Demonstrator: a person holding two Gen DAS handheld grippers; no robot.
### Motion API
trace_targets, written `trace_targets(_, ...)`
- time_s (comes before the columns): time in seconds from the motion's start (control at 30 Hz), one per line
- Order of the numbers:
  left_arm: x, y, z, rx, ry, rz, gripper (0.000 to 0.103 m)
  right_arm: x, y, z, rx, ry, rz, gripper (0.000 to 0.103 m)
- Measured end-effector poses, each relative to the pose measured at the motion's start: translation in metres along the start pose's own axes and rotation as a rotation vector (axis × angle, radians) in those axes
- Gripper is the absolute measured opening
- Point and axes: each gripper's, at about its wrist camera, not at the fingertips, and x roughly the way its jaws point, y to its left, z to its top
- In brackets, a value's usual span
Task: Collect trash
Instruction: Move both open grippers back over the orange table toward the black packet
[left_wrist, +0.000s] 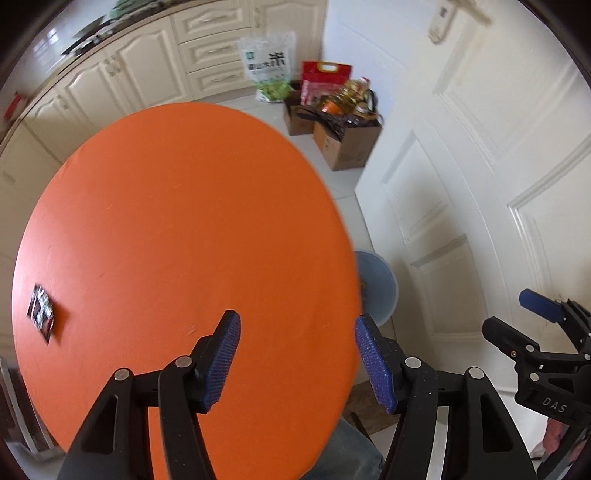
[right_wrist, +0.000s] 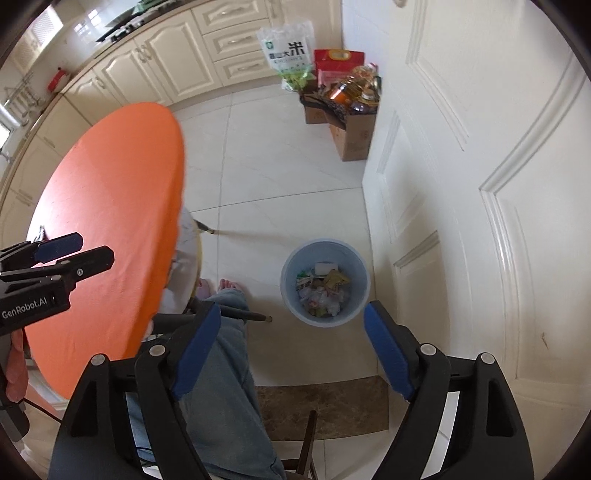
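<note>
A small dark wrapper (left_wrist: 41, 312) lies on the round orange table (left_wrist: 177, 229) near its left edge, far left of my left gripper (left_wrist: 297, 325), which is open and empty above the table's front right part. A pale blue bin (right_wrist: 325, 282) with several pieces of trash stands on the floor right of the table (right_wrist: 110, 221). My right gripper (right_wrist: 291, 314) is open and empty, held above the floor with the bin just ahead between its fingers. The right gripper also shows in the left wrist view (left_wrist: 517, 314), and the left gripper in the right wrist view (right_wrist: 85, 247).
A white door (right_wrist: 461, 184) lines the right side. Cardboard boxes (right_wrist: 351, 125) with bottles and bags stand by it at the back. Cream cabinets (right_wrist: 166, 62) run along the back. The person's jeans leg (right_wrist: 221, 369) and a chair are below my right gripper.
</note>
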Motion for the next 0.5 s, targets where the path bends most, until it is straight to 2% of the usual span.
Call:
trace_targets(0.2,-0.037,0.058,-0.047,-0.129,-0.066,0.048,0.062,-0.018,0.058,-0.004,-0.101,-0.046,0.036,0.086)
trace_targets(0.27,-0.049,0.078,-0.062,-0.166,-0.091,0.073,0.069,-0.024,0.082,-0.004,-0.145,-0.077,0.035,0.087)
trace_targets(0.5,-0.079,0.145,-0.116,-0.336,-0.119,0.139,0.069,-0.028,0.174,-0.001,-0.297,-0.117,0.123,0.091)
